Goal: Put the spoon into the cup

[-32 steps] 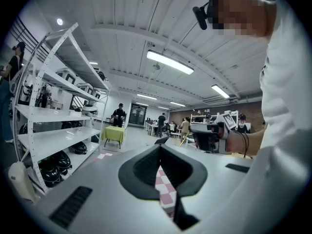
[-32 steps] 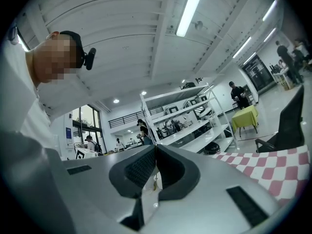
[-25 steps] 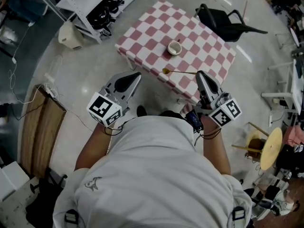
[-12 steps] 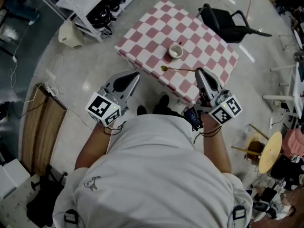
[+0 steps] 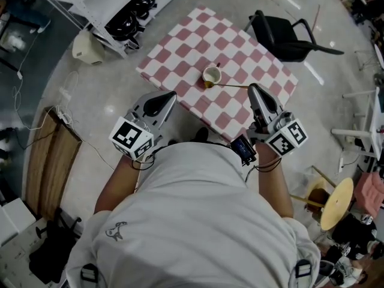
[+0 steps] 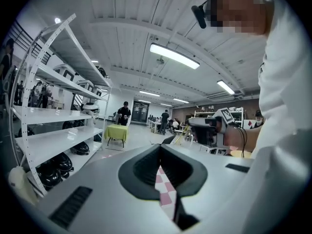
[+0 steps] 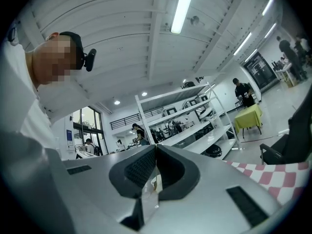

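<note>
A small white cup (image 5: 210,75) stands on the table with the pink-and-white checked cloth (image 5: 240,47). My right gripper (image 5: 252,89) is shut on the handle end of a thin gold spoon (image 5: 228,86). The spoon reaches left, level, and its bowl lies by the cup's near side, at about rim height. In the right gripper view the jaws (image 7: 156,146) meet, with a sliver of gold spoon (image 7: 155,181) below them. My left gripper (image 5: 173,94) hangs shut and empty over the floor, left of the table's near corner. Its own view (image 6: 160,146) shows checked cloth (image 6: 164,186) through the jaw gap.
A black chair (image 5: 288,32) stands at the table's far right. White shelving with dark helmets (image 5: 129,14) runs along the upper left, with a pale bag (image 5: 89,45) beside it. A wooden board (image 5: 51,167) lies at left and a round wooden stool (image 5: 336,203) at right.
My right gripper has carried the spoon toward the cup: its bowl was well short of the cup and now lies against the cup's near side. The left gripper has kept still.
</note>
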`<control>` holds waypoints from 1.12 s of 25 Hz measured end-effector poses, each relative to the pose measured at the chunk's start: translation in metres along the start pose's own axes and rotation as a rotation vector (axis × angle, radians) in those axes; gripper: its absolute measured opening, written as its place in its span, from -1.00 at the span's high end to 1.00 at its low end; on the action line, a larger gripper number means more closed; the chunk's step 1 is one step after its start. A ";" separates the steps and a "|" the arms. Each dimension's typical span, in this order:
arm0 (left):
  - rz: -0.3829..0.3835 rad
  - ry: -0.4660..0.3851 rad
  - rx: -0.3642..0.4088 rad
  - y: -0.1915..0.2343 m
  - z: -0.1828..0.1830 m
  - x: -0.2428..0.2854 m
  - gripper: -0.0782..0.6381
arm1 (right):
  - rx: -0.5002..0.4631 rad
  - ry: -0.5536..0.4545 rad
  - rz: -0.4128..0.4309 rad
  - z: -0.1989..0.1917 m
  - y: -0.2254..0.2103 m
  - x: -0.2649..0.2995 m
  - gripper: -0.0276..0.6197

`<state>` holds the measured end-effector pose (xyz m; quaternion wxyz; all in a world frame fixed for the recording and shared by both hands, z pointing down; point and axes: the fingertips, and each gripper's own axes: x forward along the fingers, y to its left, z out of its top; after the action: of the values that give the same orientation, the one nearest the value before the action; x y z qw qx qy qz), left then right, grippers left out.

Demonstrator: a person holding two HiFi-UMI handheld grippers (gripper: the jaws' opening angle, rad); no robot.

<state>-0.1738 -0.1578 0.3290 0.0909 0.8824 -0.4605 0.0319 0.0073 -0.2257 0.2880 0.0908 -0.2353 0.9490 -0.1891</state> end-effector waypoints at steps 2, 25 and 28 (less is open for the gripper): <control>0.011 0.000 0.000 -0.002 -0.001 0.015 0.74 | -0.002 -0.005 0.007 0.006 -0.014 -0.004 0.81; -0.009 0.059 -0.048 0.019 -0.019 0.115 0.74 | 0.081 0.050 -0.071 -0.016 -0.122 -0.007 0.81; -0.020 0.073 -0.056 0.028 -0.023 0.125 0.75 | 0.093 0.059 -0.085 -0.021 -0.132 0.001 0.81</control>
<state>-0.1244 -0.2700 0.3731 0.1325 0.8824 -0.4487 0.0506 0.0551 -0.3275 0.3605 0.0657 -0.2653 0.9306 -0.2433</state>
